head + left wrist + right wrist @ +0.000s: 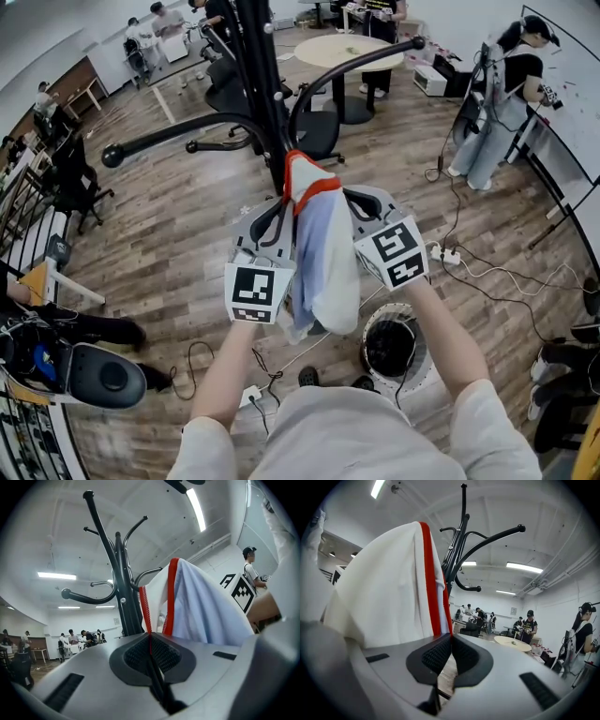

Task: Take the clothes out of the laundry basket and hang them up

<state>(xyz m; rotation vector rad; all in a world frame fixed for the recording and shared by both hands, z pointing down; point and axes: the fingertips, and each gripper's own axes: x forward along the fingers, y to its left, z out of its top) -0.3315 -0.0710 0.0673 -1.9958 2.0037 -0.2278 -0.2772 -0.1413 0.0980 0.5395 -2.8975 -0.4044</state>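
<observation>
Garment (323, 258) held at rack (265, 112), clamped by its red trim (309, 187).
Head view: garment hangs long axis down between left gripper (279, 208) and right gripper (349, 204), just short of rack; left gripper view: jaws pinched on trim, post (125, 602) just beyond, hooks (99, 524) above; right gripper view: jaws likewise closed on trim, hooks above and beyond; left gripper likely nearer.
</observation>
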